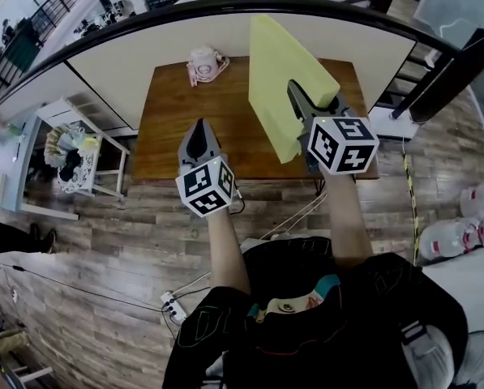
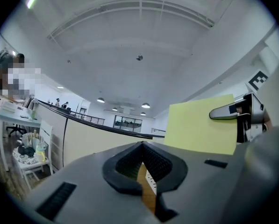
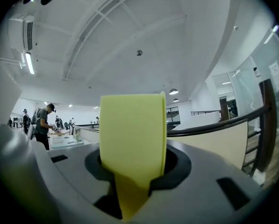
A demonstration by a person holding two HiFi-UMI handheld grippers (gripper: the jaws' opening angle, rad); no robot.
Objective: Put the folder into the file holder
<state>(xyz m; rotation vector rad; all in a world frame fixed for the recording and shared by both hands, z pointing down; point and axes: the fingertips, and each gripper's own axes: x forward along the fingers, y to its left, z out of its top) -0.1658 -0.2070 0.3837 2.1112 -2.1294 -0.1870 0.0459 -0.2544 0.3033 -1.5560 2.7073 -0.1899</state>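
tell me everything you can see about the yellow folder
The yellow folder is plain, pale yellow, thin and card-like, with no print visible. It is off the wooden table, raised and tilted, its lower edge clamped between the right gripper's jaws. Nothing else touches it.

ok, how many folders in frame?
1. The yellow folder stands upright, clamped in the right tongs above the table. No other shows, though the folder hides part of the tabletop.
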